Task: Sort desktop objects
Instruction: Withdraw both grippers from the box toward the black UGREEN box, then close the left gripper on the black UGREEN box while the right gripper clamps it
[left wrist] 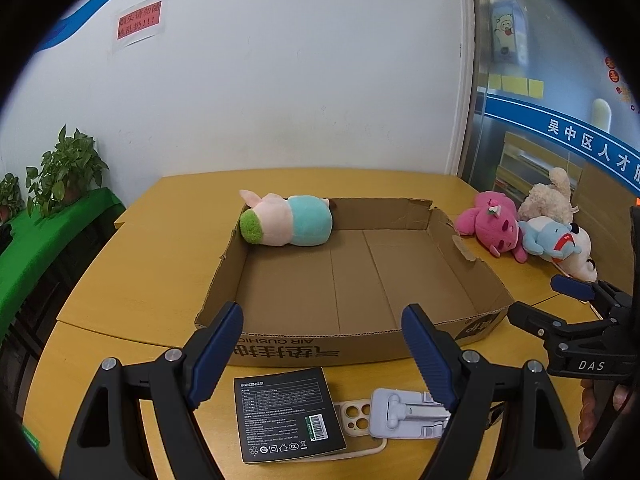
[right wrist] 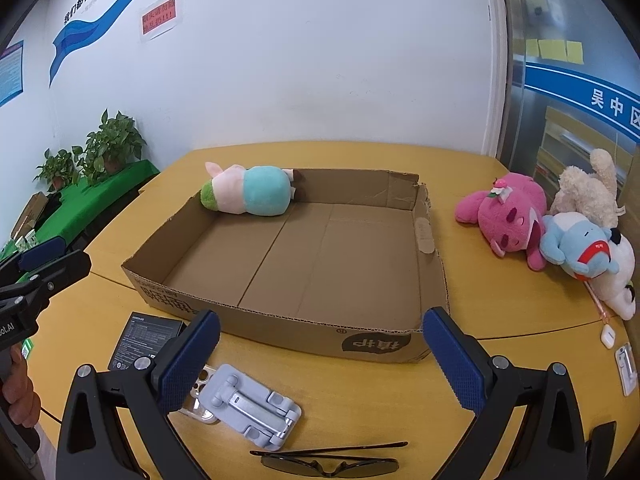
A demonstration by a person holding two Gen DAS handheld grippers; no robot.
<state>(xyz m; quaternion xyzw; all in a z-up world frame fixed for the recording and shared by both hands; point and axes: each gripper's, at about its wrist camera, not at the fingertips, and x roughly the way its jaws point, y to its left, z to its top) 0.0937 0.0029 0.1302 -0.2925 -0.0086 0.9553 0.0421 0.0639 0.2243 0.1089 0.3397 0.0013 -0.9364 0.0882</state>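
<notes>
While the shallow brown cardboard box (right wrist: 320, 248) fills the middle of the yellow wooden table (right wrist: 360, 392), bare tabletop stays free along its near wall. A pastel pink-and-teal plush pig (right wrist: 250, 194) lies on its side in the box's far left corner. Both the left gripper (left wrist: 322, 354) and right gripper (right wrist: 320, 360) hold their jaws wide and empty, well short of the pig, above a grey folding phone stand (right wrist: 252, 406).

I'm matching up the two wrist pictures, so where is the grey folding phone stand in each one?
Left wrist view: the grey folding phone stand lies at the bottom centre-right, partly behind the left gripper's right finger.
Right wrist view: it lies at the lower left of centre, beside the right gripper's left finger.
Shared landmark: the cardboard box, just beyond the stand in both.
</notes>
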